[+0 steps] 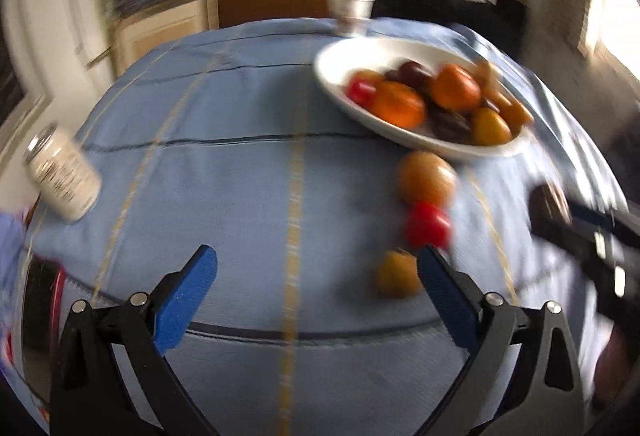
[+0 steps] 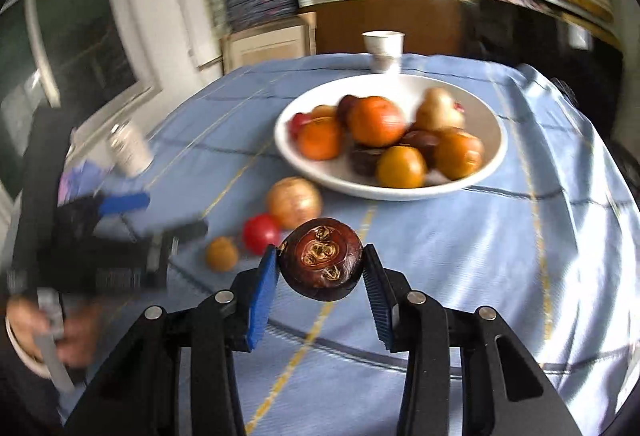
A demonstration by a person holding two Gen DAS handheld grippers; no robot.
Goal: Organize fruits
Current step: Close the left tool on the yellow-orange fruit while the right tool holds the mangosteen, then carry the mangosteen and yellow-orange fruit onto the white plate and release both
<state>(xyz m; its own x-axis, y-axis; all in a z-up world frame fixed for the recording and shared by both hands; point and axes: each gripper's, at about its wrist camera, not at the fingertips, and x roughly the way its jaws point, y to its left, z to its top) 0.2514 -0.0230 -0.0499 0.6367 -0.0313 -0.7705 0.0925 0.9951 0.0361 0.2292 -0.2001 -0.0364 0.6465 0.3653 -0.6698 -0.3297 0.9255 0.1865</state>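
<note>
Pinched in my right gripper (image 2: 320, 262), low centre of frame, the dark round fruit (image 2: 320, 260) faces its flat end at me; my left gripper (image 1: 316, 264) is spread above the tabletop (image 1: 240, 175).

A matt woven cloth (image 2: 460, 236) lies under the glossy white ceramic bowl (image 2: 486, 163), paper cup (image 2: 382, 49) behind.
</note>
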